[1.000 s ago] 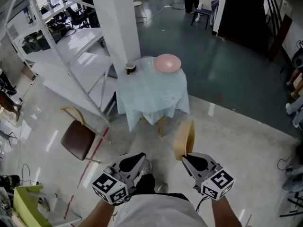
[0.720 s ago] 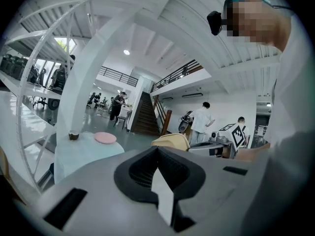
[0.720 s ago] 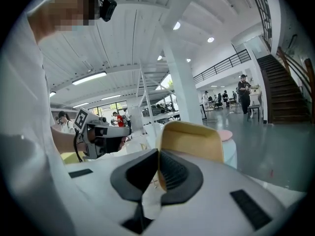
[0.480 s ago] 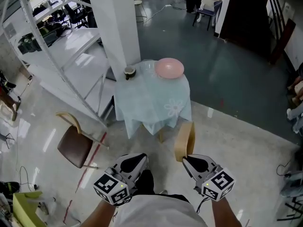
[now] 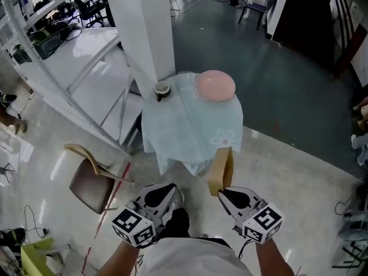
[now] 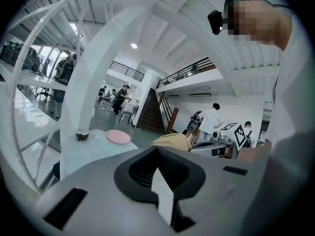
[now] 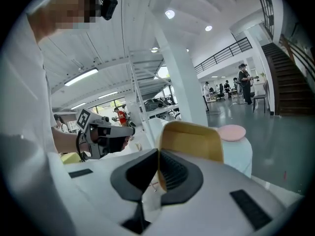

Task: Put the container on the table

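A tan open container (image 5: 220,170) hangs edge-up in front of me, and my right gripper (image 5: 222,191) is shut on its rim. The right gripper view shows the jaws (image 7: 158,154) pinching the container's yellow wall (image 7: 192,139). My left gripper (image 5: 167,190) is shut with nothing in it, its tips (image 6: 157,149) pressed together, about level with the right one. Ahead stands a small table (image 5: 190,125) under a pale green cloth. It carries a pink plate (image 5: 215,85) at the far right and a small brown bowl (image 5: 162,89) at the far left.
A white column (image 5: 144,27) rises just behind the table's left corner, with a slanting white metal frame (image 5: 69,91) to its left. A brown chair (image 5: 92,177) stands on the pale floor at left. Dark floor (image 5: 287,91) lies beyond the table.
The table has come nearer and sits lower and more to the right in the head view. Both grippers keep their places, the right one still holding the container.
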Demonstrator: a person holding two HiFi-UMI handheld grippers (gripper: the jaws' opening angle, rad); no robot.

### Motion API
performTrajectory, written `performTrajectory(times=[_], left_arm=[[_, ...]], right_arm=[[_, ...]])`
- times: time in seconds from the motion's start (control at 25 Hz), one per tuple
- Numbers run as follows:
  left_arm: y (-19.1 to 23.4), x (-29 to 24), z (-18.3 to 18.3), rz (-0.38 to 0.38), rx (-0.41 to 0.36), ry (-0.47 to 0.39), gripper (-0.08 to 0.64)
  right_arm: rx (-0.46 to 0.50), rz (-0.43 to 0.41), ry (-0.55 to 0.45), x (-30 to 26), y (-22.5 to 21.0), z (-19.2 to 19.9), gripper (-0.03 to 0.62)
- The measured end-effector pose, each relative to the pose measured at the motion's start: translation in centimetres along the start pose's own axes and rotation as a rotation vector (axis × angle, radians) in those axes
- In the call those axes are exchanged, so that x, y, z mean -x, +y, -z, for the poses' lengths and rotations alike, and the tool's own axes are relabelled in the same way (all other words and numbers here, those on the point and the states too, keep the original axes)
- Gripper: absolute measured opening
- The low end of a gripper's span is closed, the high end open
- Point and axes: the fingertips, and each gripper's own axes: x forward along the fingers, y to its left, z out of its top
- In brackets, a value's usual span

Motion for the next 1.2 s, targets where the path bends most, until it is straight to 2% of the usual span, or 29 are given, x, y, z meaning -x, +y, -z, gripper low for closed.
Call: performTrajectory(times=[0.6, 0.84, 1.2], left_arm=[[14.6, -1.4, -5.1, 0.016, 0.037, 0.0, 0.021], [17.7, -2.0, -6.3, 0.023, 0.034, 0.009, 0.021], [20.0, -3.0, -6.3, 0.014, 0.058, 0.02, 0.021]], right_arm=[[0.031, -0.016, 0.077, -14.5, -1.9, -6.7, 0.034], [0.041, -0.007, 0.08, -17.5, -3.3, -8.5, 0.034], [0.045, -0.001, 0.1, -19.4, -5.0, -9.0, 0.034]])
